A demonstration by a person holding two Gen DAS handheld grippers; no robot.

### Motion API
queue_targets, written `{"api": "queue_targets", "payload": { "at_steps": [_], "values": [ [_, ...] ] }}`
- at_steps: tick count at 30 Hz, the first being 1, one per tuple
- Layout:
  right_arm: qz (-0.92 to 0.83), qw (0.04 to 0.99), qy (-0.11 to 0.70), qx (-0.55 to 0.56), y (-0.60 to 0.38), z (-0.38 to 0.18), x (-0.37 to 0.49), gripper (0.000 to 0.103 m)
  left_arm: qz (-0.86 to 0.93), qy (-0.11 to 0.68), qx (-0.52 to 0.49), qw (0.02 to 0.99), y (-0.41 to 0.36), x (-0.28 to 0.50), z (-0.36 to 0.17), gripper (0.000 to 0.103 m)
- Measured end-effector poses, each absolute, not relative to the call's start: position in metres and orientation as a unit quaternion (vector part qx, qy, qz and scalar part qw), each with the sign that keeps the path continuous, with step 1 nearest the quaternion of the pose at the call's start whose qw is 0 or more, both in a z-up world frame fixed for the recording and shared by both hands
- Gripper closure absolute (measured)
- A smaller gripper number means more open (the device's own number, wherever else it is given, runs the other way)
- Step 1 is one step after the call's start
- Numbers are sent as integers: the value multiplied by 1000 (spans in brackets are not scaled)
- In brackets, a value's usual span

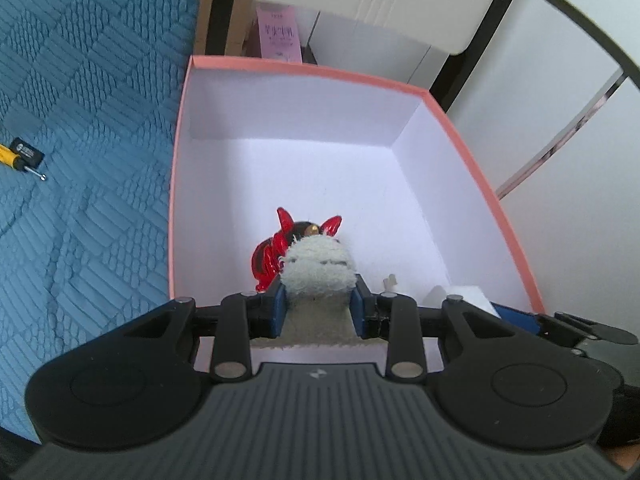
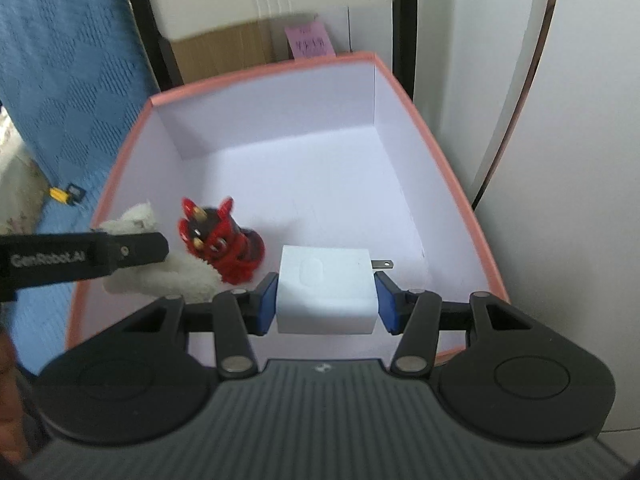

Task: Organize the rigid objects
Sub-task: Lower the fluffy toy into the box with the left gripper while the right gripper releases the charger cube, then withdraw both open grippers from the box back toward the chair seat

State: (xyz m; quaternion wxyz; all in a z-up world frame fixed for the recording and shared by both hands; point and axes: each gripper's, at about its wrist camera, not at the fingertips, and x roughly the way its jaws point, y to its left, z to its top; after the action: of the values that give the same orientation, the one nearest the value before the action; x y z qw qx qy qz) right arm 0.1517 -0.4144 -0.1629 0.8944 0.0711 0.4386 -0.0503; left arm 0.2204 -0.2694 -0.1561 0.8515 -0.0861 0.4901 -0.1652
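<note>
Inside the pink box, right tongs clamp the white charger, prongs pointing right, while left tongs grip a fleecy figurine.

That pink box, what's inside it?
Inside the pink box: a red figurine, a fluffy white toy in the left claw, a white charger in the right claw. The near floor is hidden.

Pink box far half open floor; near left crowded — red figurine, fluffy white item
</note>
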Motion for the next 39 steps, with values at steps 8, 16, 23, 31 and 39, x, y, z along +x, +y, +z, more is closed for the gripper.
{"api": "queue_targets", "payload": {
  "at_steps": [8,16,23,31,39],
  "values": [
    [-45,882,461,82,-420,-182,162,50,-161,504,-87,844,-268,227,-168,66],
    [-46,885,454,91,-425,-175,159,51,-162,508,-96,840,-260,222,-161,64],
    [-41,901,423,92,-418,-146,148,51,-164,480,-99,856,-245,209,-129,63],
    [-11,924,374,79,-384,-101,130,51,-155,432,-108,882,-212,189,-83,63],
    [16,937,341,75,-349,-68,113,51,-145,395,-117,900,-173,164,-50,63]
  ]
}}
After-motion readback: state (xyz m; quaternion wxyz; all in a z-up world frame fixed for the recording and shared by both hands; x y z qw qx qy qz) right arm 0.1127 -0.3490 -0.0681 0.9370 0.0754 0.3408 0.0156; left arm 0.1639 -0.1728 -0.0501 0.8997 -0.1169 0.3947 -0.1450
